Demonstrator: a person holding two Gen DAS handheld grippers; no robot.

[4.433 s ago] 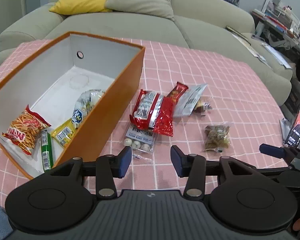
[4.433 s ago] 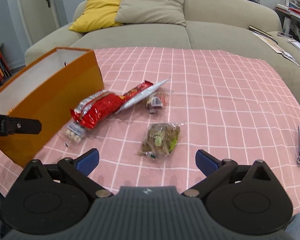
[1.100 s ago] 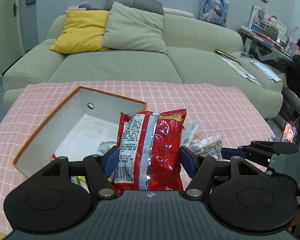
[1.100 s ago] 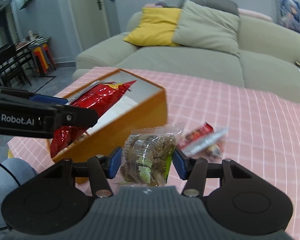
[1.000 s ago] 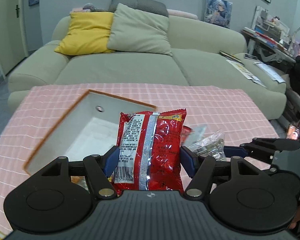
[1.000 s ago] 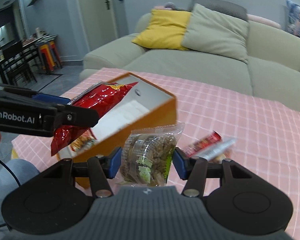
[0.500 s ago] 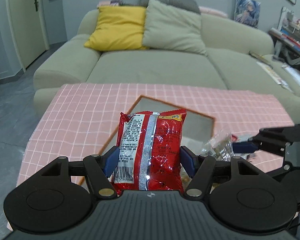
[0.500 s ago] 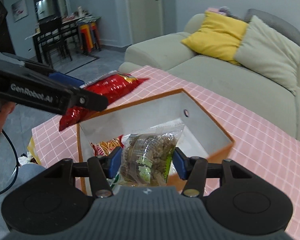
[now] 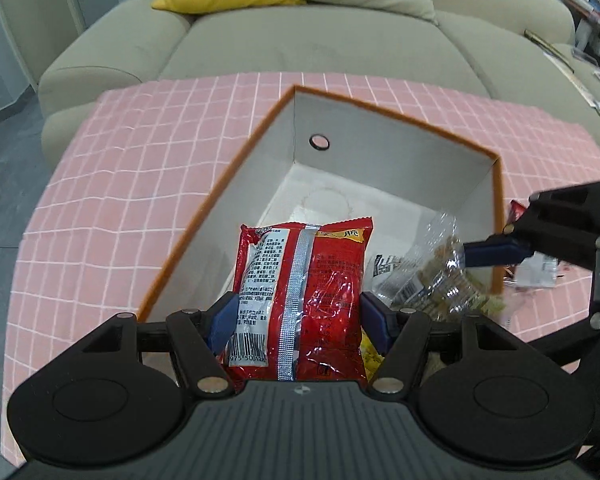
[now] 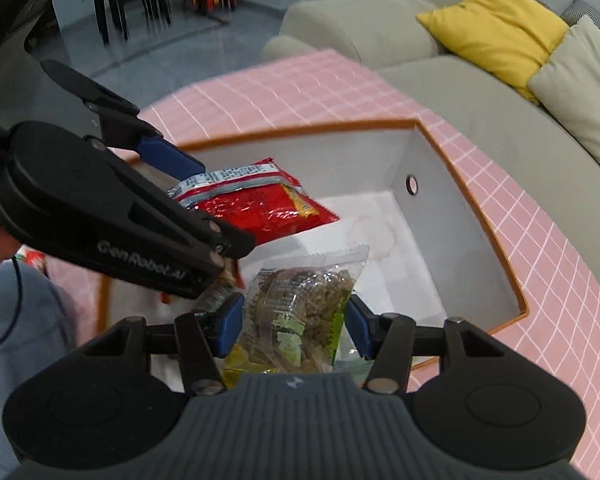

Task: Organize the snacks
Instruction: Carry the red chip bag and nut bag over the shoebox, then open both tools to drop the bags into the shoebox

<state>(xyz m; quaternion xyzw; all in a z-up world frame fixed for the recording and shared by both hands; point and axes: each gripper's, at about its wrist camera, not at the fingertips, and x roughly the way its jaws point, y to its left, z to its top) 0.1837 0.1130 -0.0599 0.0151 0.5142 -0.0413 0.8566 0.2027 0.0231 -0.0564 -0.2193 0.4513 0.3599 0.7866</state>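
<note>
The side of the left hand-held gripper (image 10: 204,184), seen from the right wrist view, bears the pale lettering "GenRobot.AI"; the red snack bag (image 9: 300,300) it holds carries a barcode near its lower left corner with digits that read roughly "975 5031", the ends cut off. The bag's block of small print and the yellow characters at its top right are too small to read.

The tabletop (image 9: 140,168) is covered in pink cloth checked with white lines. The box (image 9: 380,108) is orange outside and white inside. A red bag (image 9: 304,292) with a silver seam and white label is seen, and a clear packet (image 10: 304,312) of brown pieces with green print. The claws (image 9: 300,318) (image 10: 294,326) are black with blue pads. A yellow cushion (image 10: 496,20) is set on a beige sofa (image 9: 320,36).
</note>
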